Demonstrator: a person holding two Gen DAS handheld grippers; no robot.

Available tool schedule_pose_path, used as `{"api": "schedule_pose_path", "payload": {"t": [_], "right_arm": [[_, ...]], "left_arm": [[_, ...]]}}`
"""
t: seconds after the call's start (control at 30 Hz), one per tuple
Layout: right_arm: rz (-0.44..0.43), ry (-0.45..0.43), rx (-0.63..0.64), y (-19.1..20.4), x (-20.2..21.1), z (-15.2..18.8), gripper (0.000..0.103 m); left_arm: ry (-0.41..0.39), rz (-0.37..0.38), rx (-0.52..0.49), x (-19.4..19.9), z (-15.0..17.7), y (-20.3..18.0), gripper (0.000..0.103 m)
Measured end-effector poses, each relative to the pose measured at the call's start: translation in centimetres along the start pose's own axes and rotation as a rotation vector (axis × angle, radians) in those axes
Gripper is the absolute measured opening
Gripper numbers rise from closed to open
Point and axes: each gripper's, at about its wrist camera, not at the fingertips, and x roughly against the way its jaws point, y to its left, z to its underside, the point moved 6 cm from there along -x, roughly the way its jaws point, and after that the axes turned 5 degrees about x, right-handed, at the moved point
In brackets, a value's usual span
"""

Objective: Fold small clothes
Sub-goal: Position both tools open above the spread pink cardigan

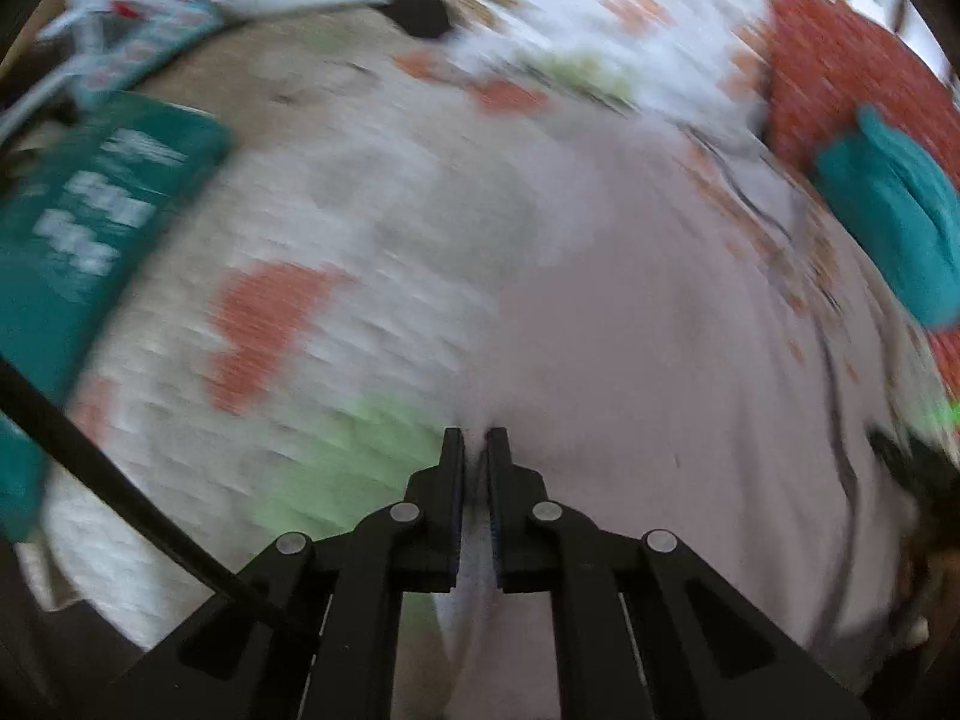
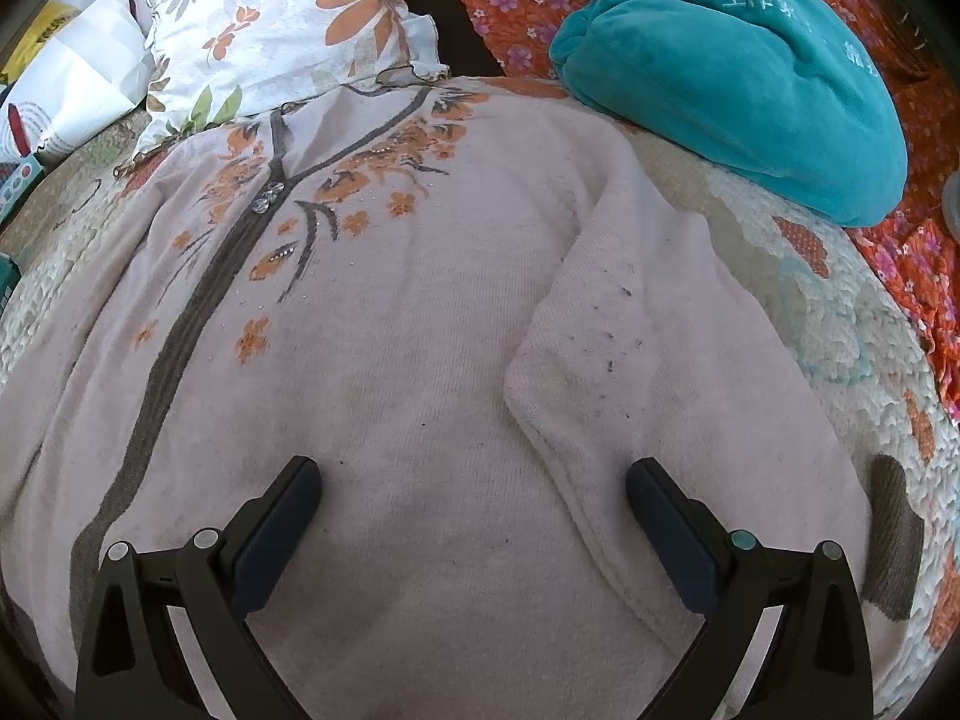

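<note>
Pink cardigan [image 2: 420,312] pinched in left gripper [image 1: 474,438], right gripper [image 2: 474,480] wide above it

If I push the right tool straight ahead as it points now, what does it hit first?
Most likely the pink cardigan itself: the open right tool hangs just over its front panel, the folded-in sleeve slightly right of the line. Depth is uncertain.

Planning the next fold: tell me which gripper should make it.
Left. The left gripper is already shut on the pale pink knitted cardigan; the right gripper hovers open above it, holding nothing.
</note>
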Motion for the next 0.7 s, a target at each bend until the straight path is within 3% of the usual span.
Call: {"api": "schedule_pose_path", "payload": {"t": [0.13, 0.23, 0.27, 0.33, 0.4, 0.53, 0.63, 0.7], "right_arm": [[0.002, 0.001, 0.004, -0.1, -0.1, -0.2, 0.103], [0.001, -0.003, 0.007, -0.3, -0.1, -0.3, 0.103], [0.001, -0.004, 0.007, -0.3, -0.2, -0.3, 0.103], [0.002, -0.007, 0.007, -0.2, -0.2, -0.3, 0.103], [0.003, -0.011, 0.007, -0.2, -0.3, -0.2, 0.103], [0.0, -0.022, 0.005, -0.2, -0.3, -0.1, 0.103], [-0.003, -0.035, 0.0, -0.2, -0.1, 0.0, 0.103], [-0.008, -0.046, -0.005, -0.2, 0.0, 0.1, 0.103]], "left_arm": [[-0.057, -0.161, 0.094, 0.3, -3.3, 4.2, 0.008], [-0.094, -0.174, 0.147, 1.3, -4.1, 5.0, 0.012], [-0.111, -0.161, 0.159, 1.8, -4.6, 4.7, 0.015], [-0.136, -0.108, 0.146, 2.5, -5.8, 3.5, 0.032], [-0.183, -0.06, 0.137, 3.5, -5.8, 1.1, 0.059], [-0.219, 0.029, 0.062, 2.8, -7.1, -3.0, 0.07], [-0.22, 0.1, 0.003, 1.5, -7.6, -6.7, 0.071], [-0.238, 0.102, -0.025, 0.0, -7.7, -8.3, 0.071]]}}
